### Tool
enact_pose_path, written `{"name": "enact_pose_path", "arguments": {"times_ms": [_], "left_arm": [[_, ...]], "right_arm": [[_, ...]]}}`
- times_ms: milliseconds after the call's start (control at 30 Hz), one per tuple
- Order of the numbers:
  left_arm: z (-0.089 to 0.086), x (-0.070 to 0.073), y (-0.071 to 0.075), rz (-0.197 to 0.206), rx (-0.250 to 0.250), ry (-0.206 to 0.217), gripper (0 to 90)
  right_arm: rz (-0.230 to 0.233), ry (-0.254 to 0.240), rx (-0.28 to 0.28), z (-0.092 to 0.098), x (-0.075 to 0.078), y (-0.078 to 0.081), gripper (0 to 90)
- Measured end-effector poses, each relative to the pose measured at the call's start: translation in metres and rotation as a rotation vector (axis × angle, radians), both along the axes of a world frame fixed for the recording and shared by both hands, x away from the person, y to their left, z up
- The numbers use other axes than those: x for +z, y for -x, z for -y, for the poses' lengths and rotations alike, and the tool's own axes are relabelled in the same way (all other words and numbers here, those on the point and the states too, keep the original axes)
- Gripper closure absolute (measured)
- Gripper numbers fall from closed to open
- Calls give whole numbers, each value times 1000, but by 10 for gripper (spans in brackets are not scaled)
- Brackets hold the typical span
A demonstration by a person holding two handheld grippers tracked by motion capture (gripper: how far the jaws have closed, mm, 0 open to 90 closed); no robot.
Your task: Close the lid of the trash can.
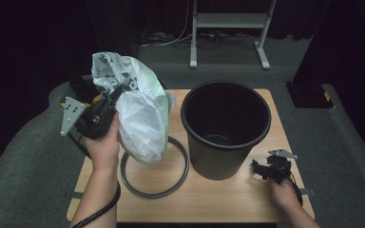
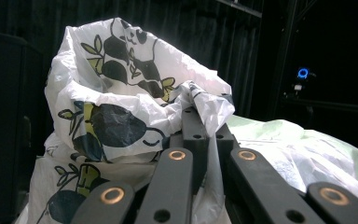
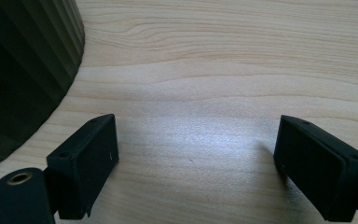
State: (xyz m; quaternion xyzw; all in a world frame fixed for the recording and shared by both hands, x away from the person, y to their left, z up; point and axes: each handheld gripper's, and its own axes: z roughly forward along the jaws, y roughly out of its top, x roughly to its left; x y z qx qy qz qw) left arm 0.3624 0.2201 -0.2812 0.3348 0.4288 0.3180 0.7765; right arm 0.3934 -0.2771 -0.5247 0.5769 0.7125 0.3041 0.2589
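Bag (image 1: 140, 114) being gripped in closed left gripper (image 1: 116, 95) jaws beside bin (image 1: 225, 128), right gripper (image 3: 196, 172) being held open over worktop (image 3: 223, 70)

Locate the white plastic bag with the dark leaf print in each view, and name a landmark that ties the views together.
High view: the white plastic bag with dark leaf print hangs upper left, clamped in the left gripper, beside the black round plastic bin.
Left gripper view: bag bunched at centre, pinched between the jaws.
Right gripper view: not in it.
Shared landmark: the bin at the right gripper view's left edge.
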Motion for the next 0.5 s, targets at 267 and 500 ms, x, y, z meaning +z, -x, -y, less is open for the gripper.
{"name": "enact_pose_path", "arguments": {"times_ms": [267,500], "left_arm": [[-1,-10,-17,-58,26,-15,894],[8,-17,-34,-78,55,-62,894]], "right_arm": [[-3,-5,4,-1,0,0,138],[2,1,35,-1,0,0,139]]}}
